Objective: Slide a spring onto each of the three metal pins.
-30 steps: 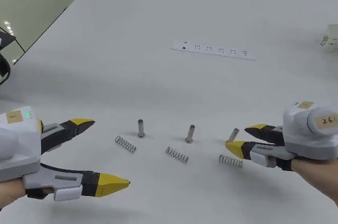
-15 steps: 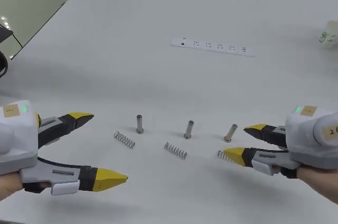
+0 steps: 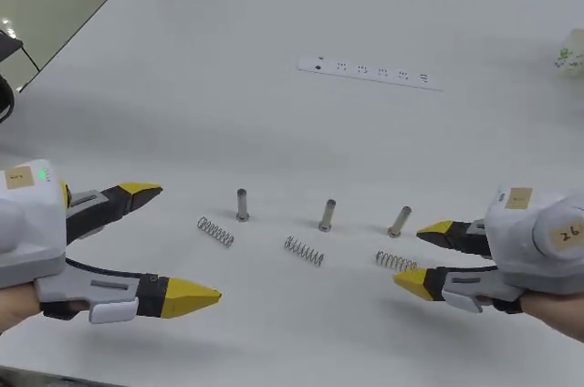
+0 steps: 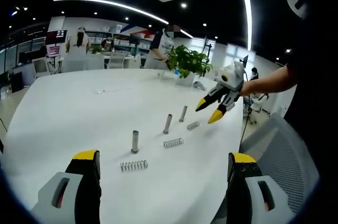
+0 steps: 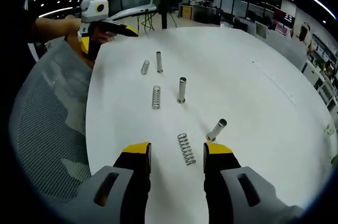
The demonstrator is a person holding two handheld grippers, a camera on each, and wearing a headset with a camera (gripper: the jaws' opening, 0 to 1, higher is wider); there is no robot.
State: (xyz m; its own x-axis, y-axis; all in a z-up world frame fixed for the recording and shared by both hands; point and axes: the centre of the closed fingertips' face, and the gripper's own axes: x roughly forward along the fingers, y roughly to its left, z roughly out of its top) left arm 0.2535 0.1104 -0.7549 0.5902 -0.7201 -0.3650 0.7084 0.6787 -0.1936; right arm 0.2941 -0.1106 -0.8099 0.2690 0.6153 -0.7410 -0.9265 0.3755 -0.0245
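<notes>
springs (image 3: 304, 251) (three) well inside table (image 3: 182, 58) edges

Matt white tabletop (image 3: 274, 40), dull grey metal pins (image 3: 242, 204), bright wire springs (image 3: 215, 231), smooth yellow-tipped plastic fingers (image 3: 192, 296)

At eight o'clock in the head view, the left gripper (image 3: 180, 243) has a white housing, black-and-grey jaws with yellow tips, a tan sticker (image 3: 22, 178) and a green light (image 3: 41, 174) on top. The right gripper (image 3: 415, 257), at four o'clock, is built alike, with a label (image 3: 566, 234) reading "26".
</notes>
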